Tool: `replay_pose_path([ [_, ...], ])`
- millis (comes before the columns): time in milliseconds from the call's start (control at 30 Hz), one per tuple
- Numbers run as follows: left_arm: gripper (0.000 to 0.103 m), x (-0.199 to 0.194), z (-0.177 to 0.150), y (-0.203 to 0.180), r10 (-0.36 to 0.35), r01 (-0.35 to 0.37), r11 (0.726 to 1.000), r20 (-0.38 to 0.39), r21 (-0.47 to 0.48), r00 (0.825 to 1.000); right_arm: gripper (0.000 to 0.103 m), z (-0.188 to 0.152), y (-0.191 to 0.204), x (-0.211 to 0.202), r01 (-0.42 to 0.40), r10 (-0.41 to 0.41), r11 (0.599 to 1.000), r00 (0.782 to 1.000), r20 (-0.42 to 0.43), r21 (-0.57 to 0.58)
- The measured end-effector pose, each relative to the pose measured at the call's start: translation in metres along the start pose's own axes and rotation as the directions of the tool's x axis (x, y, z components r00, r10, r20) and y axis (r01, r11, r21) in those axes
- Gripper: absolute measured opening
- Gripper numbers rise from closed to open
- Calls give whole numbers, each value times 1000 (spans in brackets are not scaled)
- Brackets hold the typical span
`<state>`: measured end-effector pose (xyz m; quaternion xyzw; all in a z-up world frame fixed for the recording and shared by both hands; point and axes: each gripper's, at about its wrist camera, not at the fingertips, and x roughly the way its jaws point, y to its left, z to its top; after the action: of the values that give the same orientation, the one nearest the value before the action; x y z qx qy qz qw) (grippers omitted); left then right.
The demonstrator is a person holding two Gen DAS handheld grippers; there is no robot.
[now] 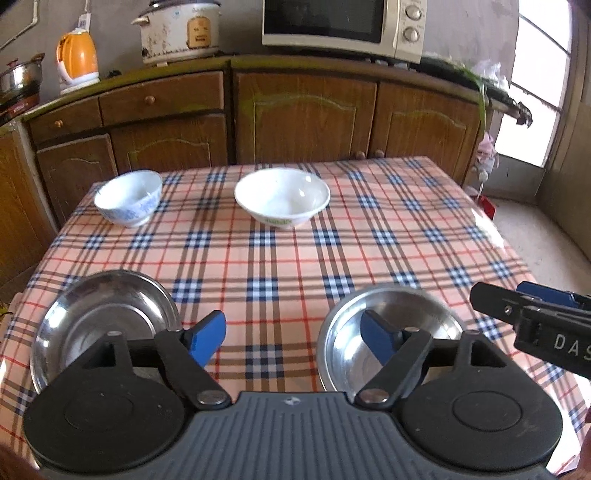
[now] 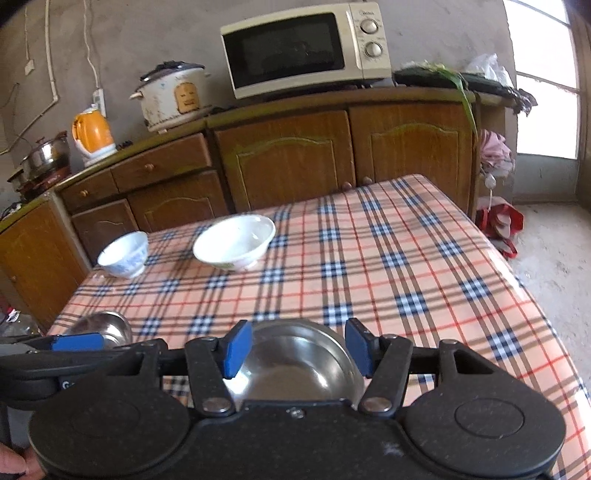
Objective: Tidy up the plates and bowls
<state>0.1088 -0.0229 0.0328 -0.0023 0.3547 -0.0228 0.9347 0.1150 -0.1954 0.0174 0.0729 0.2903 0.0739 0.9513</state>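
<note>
Left wrist view, left to right: steel plate (image 1: 99, 317) half hidden behind the gripper body, patterned bowl (image 1: 129, 197) far back, left gripper (image 1: 293, 339) spread wide and empty, white bowl (image 1: 282, 197) behind it, steel bowl (image 1: 391, 339) partly covered. Right gripper (image 2: 295, 352) — jaws apart, nothing held — hovers over that steel bowl on the checked cloth (image 1: 406, 240).

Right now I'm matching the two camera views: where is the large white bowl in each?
Left wrist: large white bowl upper centre, right of the blue-patterned bowl.
Right wrist: large white bowl left of centre.
Shared landmark: microwave behind.
</note>
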Motion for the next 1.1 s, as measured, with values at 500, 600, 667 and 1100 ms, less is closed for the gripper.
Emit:
replay_pose_path([
  [500,87,-26,24,16,19,-19,1000,79,-7,997,70,29,28,-7,22,-20,998,999,28,-66],
  [600,88,-24,26,20,27,-27,1000,77,-9,997,70,31,34,-3,20,-19,997,1000,21,-79],
  [667,89,-23,27,22,34,-33,999,74,-8,997,70,32,39,1,23,-22,996,1000,16,-89],
  [1100,90,-7,31,36,48,-46,998,49,-34,998,70,37,56,27,11,-13,993,1000,-15,-120],
])
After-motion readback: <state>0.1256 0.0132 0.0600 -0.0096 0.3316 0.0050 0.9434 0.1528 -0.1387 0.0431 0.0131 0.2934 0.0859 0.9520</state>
